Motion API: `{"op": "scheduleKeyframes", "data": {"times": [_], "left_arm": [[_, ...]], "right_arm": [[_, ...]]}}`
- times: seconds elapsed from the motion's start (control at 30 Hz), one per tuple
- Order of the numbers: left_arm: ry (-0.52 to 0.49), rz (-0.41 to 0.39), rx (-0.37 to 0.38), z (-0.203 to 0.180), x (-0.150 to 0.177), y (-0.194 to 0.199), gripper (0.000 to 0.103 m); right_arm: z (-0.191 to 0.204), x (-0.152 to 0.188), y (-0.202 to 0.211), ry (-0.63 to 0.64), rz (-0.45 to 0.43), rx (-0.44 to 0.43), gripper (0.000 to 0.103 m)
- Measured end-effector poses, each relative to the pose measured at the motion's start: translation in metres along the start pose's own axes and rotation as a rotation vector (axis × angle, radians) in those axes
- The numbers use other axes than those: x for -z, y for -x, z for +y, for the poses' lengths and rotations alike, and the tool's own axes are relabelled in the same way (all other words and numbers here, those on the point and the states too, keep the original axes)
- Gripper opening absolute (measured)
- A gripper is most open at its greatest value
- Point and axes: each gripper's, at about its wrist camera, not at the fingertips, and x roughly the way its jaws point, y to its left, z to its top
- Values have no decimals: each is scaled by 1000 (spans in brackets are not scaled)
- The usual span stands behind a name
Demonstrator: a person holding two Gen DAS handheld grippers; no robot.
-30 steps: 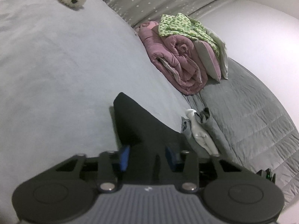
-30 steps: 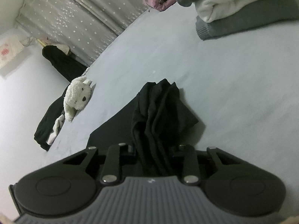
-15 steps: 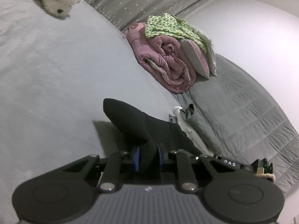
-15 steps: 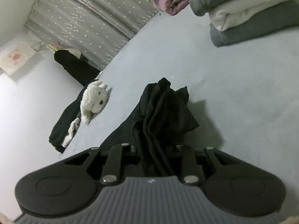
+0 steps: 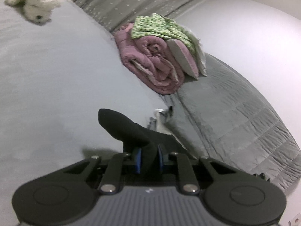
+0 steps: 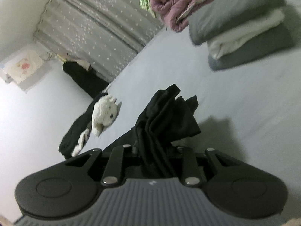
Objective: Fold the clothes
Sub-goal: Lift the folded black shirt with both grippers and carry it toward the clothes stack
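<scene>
Right wrist: folded stack and plush toy flank black garment.

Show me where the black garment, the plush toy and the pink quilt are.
black garment [image 6: 169,116]: right wrist view, on the bunched folds above the gripper.
plush toy [image 6: 104,112]: right wrist view, on its white head.
pink quilt [image 5: 150,62]: left wrist view, on the rolled end.

My left camera sat low over the bed, looking along it to the pink quilt by the curtain. My right camera faced that same curtain, sharing the quilt and toy.
</scene>
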Motion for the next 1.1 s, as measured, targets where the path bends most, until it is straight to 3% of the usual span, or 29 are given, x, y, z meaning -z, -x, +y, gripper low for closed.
{"op": "scheduleKeyframes", "data": {"times": [0.23,0.53,0.9,1.1], "left_arm": [[-39,9,59,-39,-17,-32,16],[-82,15,129,-87,-46,-83,16],[-133,11,240,-134,-88,-183,16],[-191,35,267,-147,-101,-238,16]], "right_arm": [[-1,-26,28,8,-112,-2,26],[-5,-70,34,25,-235,6,26],[-21,-126,34,124,-427,56,26],[-47,-138,27,128,-503,94,26]]}}
